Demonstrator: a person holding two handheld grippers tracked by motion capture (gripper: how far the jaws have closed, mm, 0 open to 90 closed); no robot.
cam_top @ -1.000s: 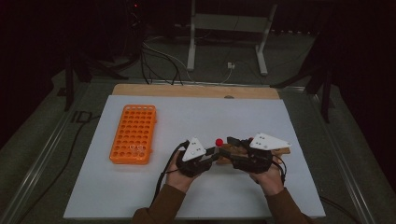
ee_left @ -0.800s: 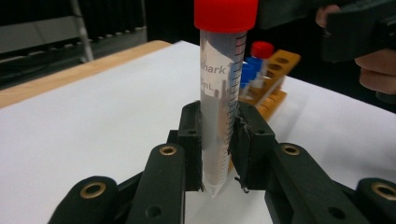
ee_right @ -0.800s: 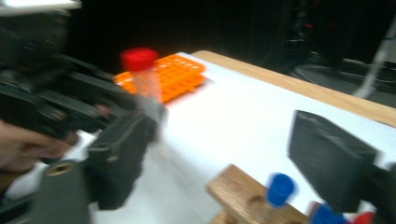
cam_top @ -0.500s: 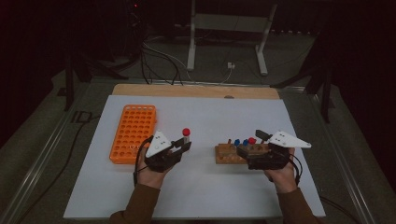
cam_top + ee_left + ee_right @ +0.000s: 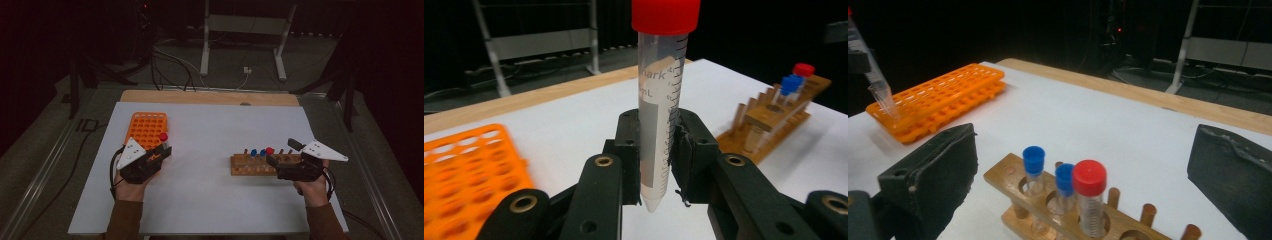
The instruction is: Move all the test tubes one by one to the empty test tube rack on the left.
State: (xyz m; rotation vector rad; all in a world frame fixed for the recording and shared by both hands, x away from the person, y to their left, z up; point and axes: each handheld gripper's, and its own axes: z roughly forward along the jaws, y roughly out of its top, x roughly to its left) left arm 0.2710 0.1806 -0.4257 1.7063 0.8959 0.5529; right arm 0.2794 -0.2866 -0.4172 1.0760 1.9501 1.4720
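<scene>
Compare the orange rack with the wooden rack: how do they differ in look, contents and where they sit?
The orange rack is a plastic grid of many small holes, and the holes in view are empty; the wooden rack is a slim strip with pegs, holding two blue-capped tubes and one red-capped tube. The orange rack lies by the left gripper, the wooden one by the open right gripper. Both rest flat on the white table.

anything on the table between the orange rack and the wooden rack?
Nothing. In the high view, the white table surface between the orange rack and the wooden rack is bare; the right gripper view shows the same.
</scene>
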